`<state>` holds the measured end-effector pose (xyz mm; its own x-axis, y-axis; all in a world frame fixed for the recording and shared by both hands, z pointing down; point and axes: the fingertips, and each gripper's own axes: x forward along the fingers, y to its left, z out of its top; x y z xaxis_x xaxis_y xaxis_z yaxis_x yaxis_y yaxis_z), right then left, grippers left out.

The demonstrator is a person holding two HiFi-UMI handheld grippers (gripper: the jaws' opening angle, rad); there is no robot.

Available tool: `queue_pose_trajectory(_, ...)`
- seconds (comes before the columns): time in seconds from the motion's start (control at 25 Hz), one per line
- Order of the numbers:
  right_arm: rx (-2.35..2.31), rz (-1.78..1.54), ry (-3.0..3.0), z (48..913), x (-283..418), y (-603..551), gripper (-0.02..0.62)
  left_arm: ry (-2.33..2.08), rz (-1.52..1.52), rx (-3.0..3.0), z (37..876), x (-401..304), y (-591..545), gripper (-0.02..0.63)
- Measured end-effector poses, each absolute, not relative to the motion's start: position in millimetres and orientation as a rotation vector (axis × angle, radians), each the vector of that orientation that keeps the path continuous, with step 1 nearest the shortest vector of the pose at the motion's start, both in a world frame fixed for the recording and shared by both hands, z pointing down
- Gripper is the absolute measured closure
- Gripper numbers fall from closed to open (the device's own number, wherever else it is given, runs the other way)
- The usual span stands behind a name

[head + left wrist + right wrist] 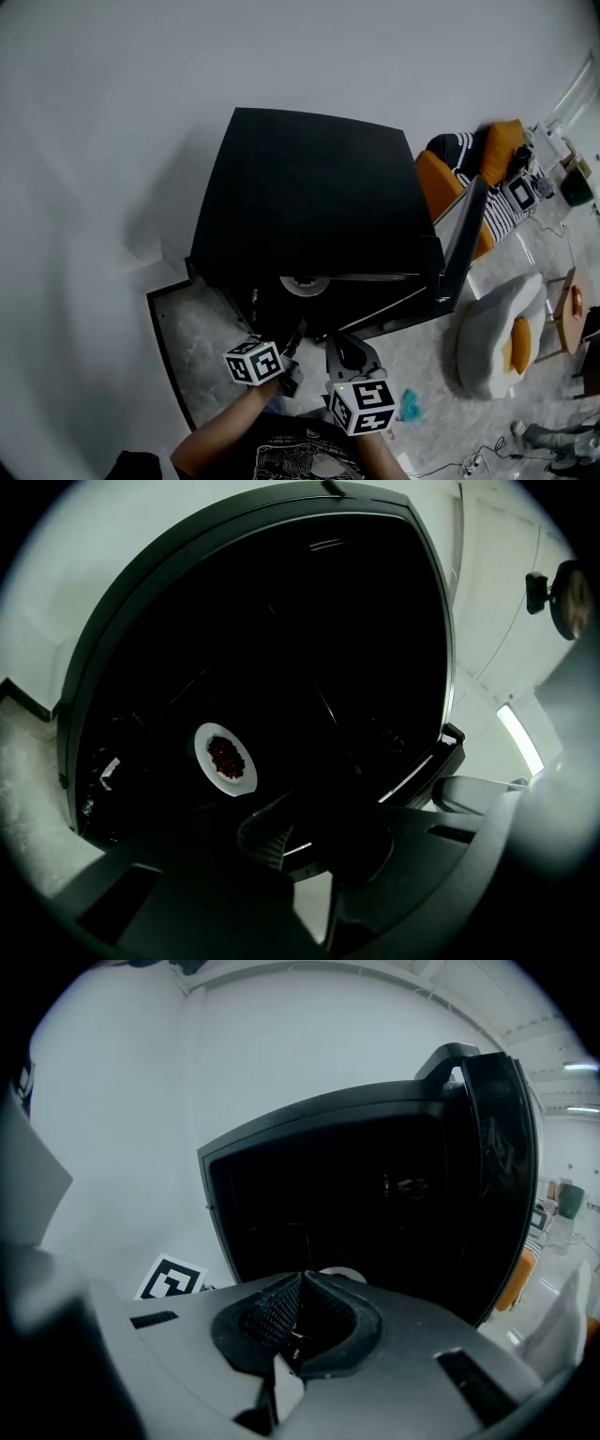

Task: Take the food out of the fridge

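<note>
Left gripper view puts the plate (203, 745) of red food (225, 755) inside the open fridge (281, 602), so left claw (295, 832) and right claw (300, 1302), both pressed together empty, should spread before reaching in.

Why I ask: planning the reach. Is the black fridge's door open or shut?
Open: the black fridge door stands swung aside; a white plate of dark red food shows inside.

Plain white wall (141, 112) fills left + top. Floor (427, 361) grey, marbled; dark strip (161, 347) along wall base. Right side: orange chair (436, 183), striped fabric (502, 211) just beside it; grey beanbag-type seat (487, 328) w/ orange cushion (518, 345); small wood table (569, 314) at far edge. Teal scrap (411, 405) + cables (469, 461) on floor. Ceiling strip lights (581, 1066) on.
</note>
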<state>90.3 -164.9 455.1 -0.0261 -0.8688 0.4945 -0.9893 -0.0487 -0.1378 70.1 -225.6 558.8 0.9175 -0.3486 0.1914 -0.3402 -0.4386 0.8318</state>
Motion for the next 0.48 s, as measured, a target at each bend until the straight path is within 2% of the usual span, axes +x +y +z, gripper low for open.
queue_pose_trajectory(0.48, 1.962, 0.659, -1.967, 460.3, 93.0, -185.2, 0.572, -0.475, -0.088, 1.906, 602.3, 82.5, -250.0, 0.583)
